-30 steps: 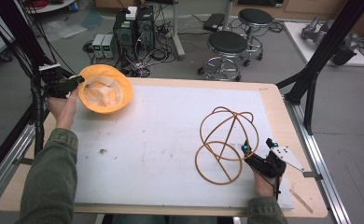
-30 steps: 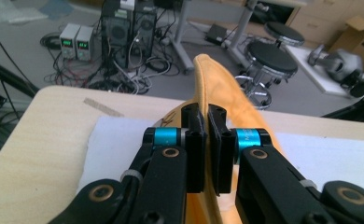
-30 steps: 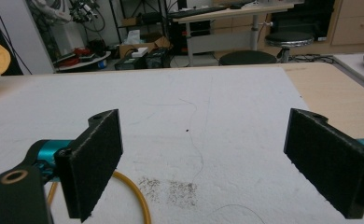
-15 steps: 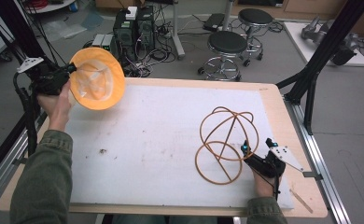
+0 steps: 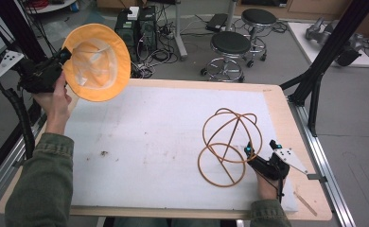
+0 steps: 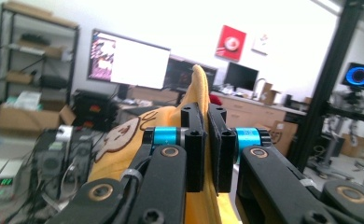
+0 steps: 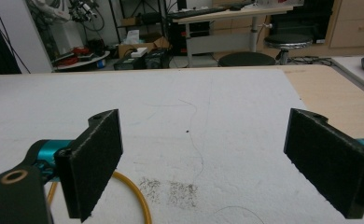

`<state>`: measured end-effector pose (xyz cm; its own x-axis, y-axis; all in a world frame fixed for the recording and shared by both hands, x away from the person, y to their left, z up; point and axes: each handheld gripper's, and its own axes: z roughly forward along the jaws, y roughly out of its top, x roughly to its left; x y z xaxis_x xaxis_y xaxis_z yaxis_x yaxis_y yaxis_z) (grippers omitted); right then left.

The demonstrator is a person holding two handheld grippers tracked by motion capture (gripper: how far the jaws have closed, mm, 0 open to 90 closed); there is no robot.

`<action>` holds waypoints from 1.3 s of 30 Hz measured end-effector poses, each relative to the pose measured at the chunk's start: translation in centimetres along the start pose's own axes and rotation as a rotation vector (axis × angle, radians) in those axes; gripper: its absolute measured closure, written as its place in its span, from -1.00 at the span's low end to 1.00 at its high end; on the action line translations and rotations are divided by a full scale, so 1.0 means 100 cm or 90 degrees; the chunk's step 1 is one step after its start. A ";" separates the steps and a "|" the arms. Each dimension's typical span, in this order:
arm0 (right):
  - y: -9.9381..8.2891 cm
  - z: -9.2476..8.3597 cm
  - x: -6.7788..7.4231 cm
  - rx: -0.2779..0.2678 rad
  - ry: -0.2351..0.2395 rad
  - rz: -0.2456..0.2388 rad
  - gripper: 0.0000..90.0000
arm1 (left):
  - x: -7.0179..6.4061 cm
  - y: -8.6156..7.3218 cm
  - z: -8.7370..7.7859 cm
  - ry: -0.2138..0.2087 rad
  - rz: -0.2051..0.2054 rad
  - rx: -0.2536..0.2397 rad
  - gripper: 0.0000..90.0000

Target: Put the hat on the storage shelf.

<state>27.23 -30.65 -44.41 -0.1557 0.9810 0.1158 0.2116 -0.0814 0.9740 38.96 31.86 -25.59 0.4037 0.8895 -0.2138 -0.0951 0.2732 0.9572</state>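
Holding the floppy orange cloth sun hat (image 5: 96,62) by its brim, the left gripper (image 5: 59,64) keeps its jaws clamped, off the table's (image 5: 140,127) far left corner. Right gripper (image 5: 250,153), jaws wide apart and empty, rests just beside the orange wire dome frame (image 5: 226,142) near the right edge; frame lies well apart from the hat.

Orange hat (image 5: 97,61) tilted up, off table; wire frame (image 5: 227,142) on white mat.

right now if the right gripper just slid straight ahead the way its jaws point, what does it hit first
Probably nothing at first: the right gripper is open over bare white mat. The orange wire frame sits off its left jaw, so it looks clear, though depth is uncertain.
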 end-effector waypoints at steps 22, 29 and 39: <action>0.001 -0.001 0.000 -0.004 0.003 0.003 -0.77 | -0.087 0.022 0.000 -0.150 0.072 -0.063 0.92; 0.001 -0.001 0.000 -0.009 0.002 0.005 -0.76 | -0.116 0.019 0.007 -0.186 0.078 -0.059 0.92; 0.002 -0.002 0.001 -0.013 0.009 0.003 -0.76 | -0.143 0.009 0.023 -0.229 0.063 -0.051 0.92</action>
<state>27.05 -30.64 -44.17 -0.1679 0.9780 0.1236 0.1930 -0.0904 0.9770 35.20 18.54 -21.25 0.6816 0.7313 -0.0251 -0.2149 0.2329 0.9485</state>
